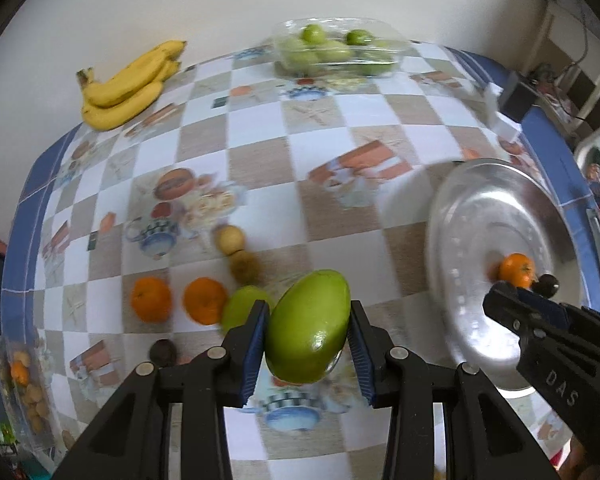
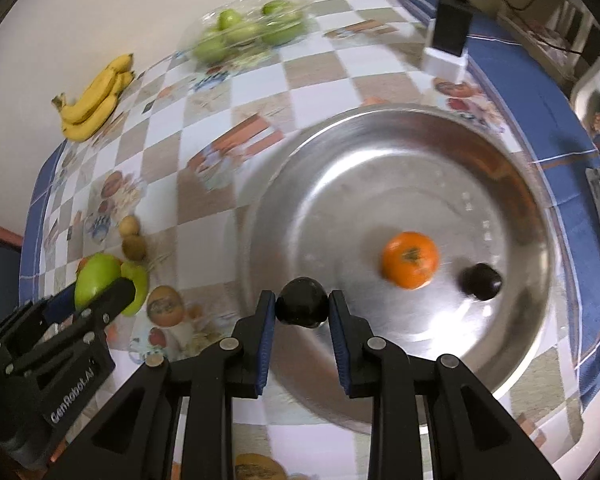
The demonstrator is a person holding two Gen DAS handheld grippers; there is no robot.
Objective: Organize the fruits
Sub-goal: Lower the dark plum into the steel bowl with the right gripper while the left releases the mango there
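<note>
My left gripper (image 1: 309, 322) is shut on a large green mango (image 1: 308, 326), held above the checkered table. A second green mango (image 1: 240, 308), two oranges (image 1: 151, 299) (image 1: 204, 300), a kiwi (image 1: 245, 267), a pale round fruit (image 1: 229, 238) and a dark fruit (image 1: 163, 352) lie beyond it. My right gripper (image 2: 302, 308) is shut on a dark round fruit (image 2: 302, 307) over the near edge of the silver tray (image 2: 340, 168). An orange (image 2: 410, 259) and another dark fruit (image 2: 481, 282) lie in the tray. The left gripper (image 2: 100, 292) shows at the left of the right wrist view.
Bananas (image 1: 128, 86) lie at the far left and a clear box of green fruit (image 1: 334, 50) stands at the back. A black device on a white block (image 2: 450, 40) stands behind the tray. A bag of small fruits (image 1: 24, 384) sits at the left table edge.
</note>
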